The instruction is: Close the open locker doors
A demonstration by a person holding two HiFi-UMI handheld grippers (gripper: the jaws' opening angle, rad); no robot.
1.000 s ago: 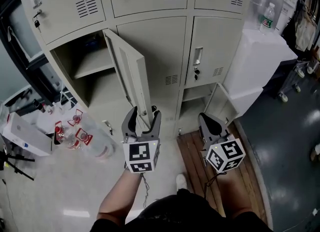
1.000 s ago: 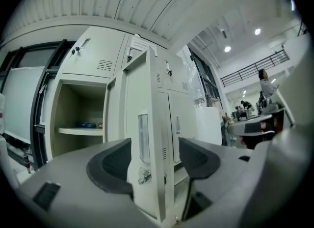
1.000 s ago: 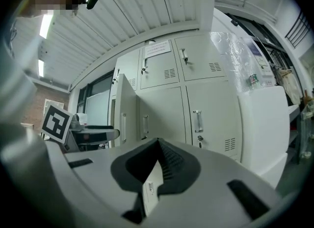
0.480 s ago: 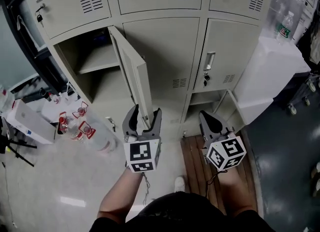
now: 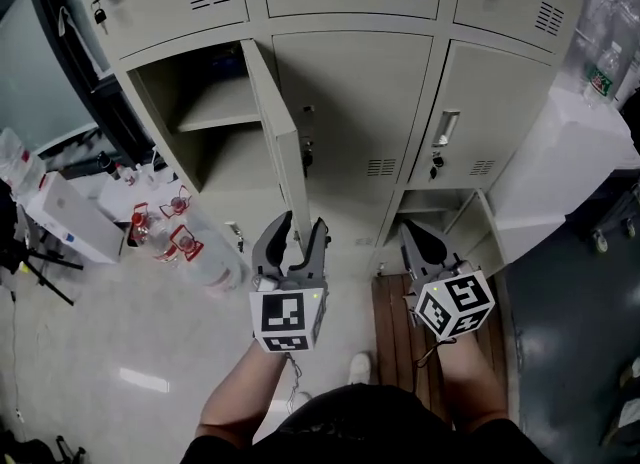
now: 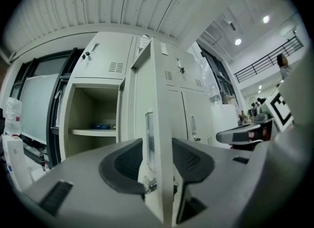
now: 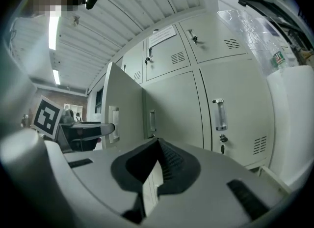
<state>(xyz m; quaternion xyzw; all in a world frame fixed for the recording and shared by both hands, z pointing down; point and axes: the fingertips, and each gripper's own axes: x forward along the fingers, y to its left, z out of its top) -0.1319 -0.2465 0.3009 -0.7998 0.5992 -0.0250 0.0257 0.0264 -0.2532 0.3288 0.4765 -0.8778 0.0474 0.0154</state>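
Observation:
The beige locker door [image 5: 285,142] stands open, its free edge turned toward me beside the open compartment [image 5: 200,112] with a shelf. My left gripper [image 5: 297,224] straddles that door's lower edge. Its jaws have just been closing. In the left gripper view the door [image 6: 159,99] runs between the pads of the left gripper [image 6: 157,146]; the right pad lies near it and a gap shows on the left. My right gripper [image 5: 415,237] is shut and holds nothing, in front of a low open locker [image 5: 430,207]. The right gripper [image 7: 157,143] faces closed doors, with the open door [image 7: 125,104] on its left.
Plastic water bottles [image 5: 190,252] and a white box [image 5: 70,217] lie on the floor at left. A wooden board [image 5: 395,322] is underfoot at right. A white cabinet [image 5: 560,152] with a bottle [image 5: 600,77] stands right of the lockers.
The lockers have come nearer and slid right in the head view. The left jaws have narrowed around the door edge. The right gripper has moved slightly forward, still shut.

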